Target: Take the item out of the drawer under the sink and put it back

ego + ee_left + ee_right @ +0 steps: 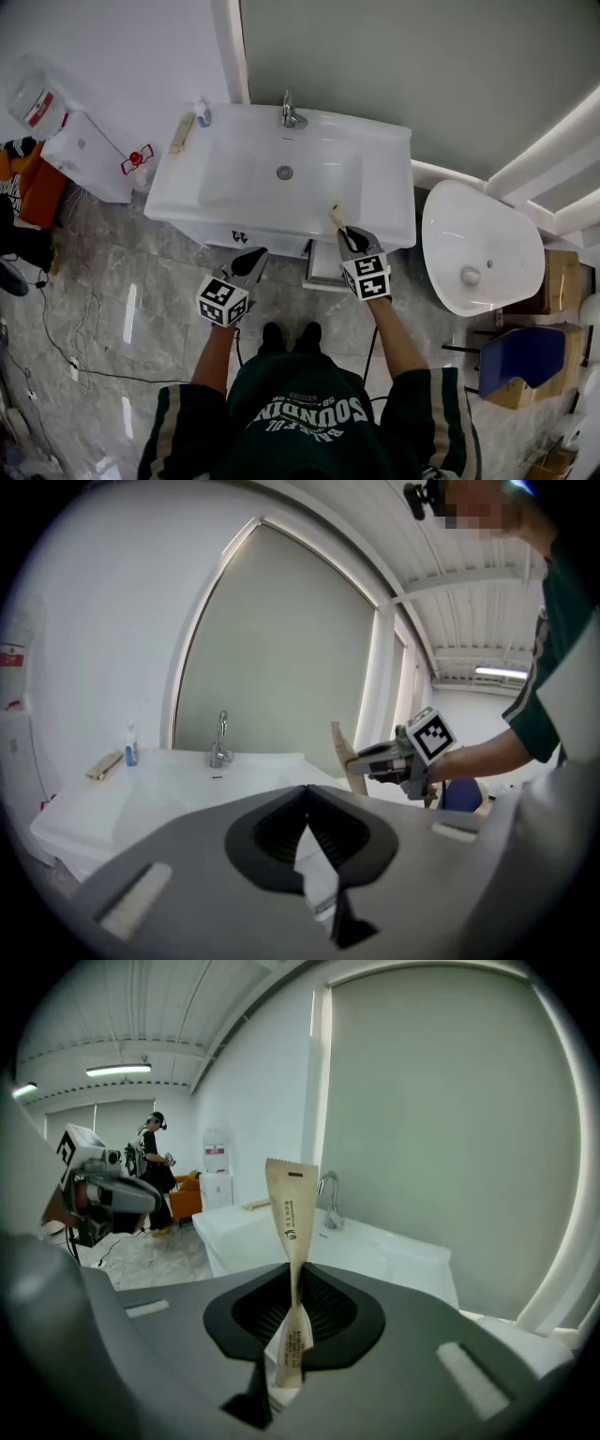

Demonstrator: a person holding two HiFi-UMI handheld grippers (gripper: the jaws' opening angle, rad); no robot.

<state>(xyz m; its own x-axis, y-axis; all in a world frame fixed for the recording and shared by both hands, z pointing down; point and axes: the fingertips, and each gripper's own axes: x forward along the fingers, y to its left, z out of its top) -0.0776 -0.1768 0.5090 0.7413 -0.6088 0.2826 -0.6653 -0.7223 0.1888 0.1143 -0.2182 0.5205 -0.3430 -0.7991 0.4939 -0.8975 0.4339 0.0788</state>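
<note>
My right gripper [349,234] is shut on a slim brown paper packet [336,217] and holds it upright over the front right edge of the white sink [187,192]. In the right gripper view the packet [291,1208] stands pinched between the jaws of the right gripper [295,1279], with its top flared above them. Below the basin a drawer [326,267] stands pulled out. My left gripper [251,261] hangs in front of the vanity. Its jaws meet with nothing between them [307,794]. From the left gripper view the right gripper [356,759] and the packet [339,742] show at the right.
A faucet [291,112], a small blue bottle [203,114] and a tan packet [181,133] stand on the sink's back edge. A toilet [478,248] is close on the right, a white box [89,155] on the left. Cables [75,356] trail on the marble floor.
</note>
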